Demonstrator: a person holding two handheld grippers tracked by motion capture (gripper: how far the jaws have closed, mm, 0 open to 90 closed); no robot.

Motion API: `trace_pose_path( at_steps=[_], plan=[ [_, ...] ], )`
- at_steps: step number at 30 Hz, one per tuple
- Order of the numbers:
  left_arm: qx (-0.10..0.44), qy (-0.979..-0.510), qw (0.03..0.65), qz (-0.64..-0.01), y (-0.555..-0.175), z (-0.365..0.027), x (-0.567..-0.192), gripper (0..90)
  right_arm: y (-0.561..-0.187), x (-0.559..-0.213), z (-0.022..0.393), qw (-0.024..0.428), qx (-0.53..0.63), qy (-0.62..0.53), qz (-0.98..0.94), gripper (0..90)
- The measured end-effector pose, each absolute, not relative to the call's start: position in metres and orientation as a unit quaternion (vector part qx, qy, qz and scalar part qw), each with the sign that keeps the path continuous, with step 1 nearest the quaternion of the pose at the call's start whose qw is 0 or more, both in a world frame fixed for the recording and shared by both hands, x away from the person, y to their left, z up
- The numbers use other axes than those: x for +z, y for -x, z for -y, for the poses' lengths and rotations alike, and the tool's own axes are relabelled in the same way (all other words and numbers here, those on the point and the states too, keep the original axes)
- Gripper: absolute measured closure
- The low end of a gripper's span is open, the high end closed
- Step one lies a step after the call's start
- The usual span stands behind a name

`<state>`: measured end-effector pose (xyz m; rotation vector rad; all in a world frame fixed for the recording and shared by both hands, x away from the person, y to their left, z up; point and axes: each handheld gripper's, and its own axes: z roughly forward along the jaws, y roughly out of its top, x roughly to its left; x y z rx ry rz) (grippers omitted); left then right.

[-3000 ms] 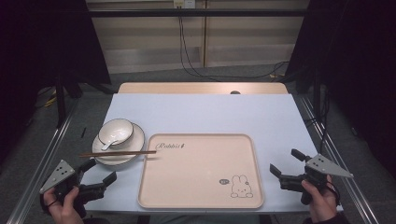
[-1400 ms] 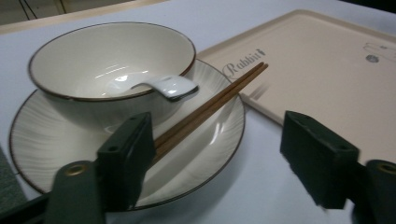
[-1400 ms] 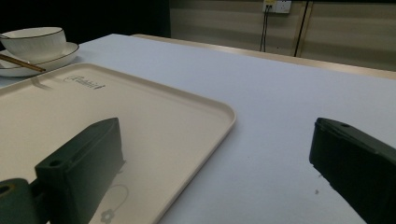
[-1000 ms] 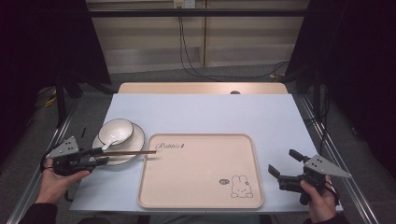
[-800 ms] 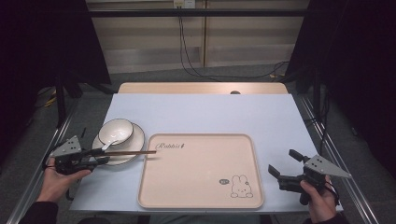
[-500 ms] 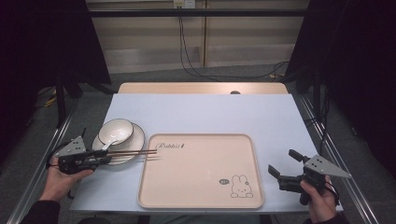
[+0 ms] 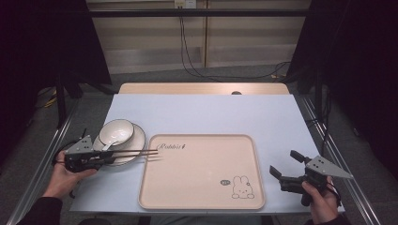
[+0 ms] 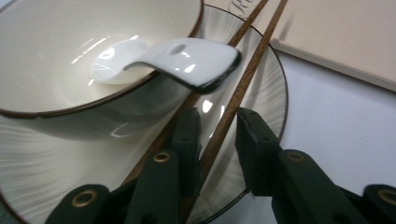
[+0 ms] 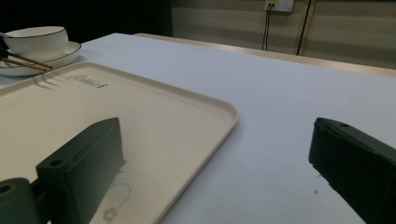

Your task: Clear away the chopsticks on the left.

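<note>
step: pick up chopsticks (image 8: pixel 233 93) | left gripper (image 8: pixel 212 135): jaws have just been closing around them, small gap left | right gripper (image 7: pixel 287 168): released, nothing in it | tip: squeeze both sticks together, lift level off plate (image 8: pixel 261 93)

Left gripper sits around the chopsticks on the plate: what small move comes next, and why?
Probably finish closing. The left gripper has just been closing, its jaws straddling the chopsticks lying across the plate, but a gap shows beside one jaw, so the pads do not yet clamp. Lift only after that.
</note>
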<state>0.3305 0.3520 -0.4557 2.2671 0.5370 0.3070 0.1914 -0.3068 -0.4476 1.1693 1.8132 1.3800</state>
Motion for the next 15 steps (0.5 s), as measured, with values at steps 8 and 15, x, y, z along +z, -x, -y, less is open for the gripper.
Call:
trace_pose_path(
  at_steps=[8, 15],
  plan=[
    [0.097, -0.897, 0.386, -0.192, -0.3312, -0.3509, -0.4547, 81.0, -0.1917, -0.4478, 0.3070, 0.287, 0.515, -0.435, -0.680, 2.7],
    [0.078, -0.891, 0.398, -0.204, -0.3310, -0.3503, -0.4545, 83.8, -0.1918, -0.4481, 0.3070, 0.285, 0.516, -0.437, -0.679, 2.8]
  ],
)
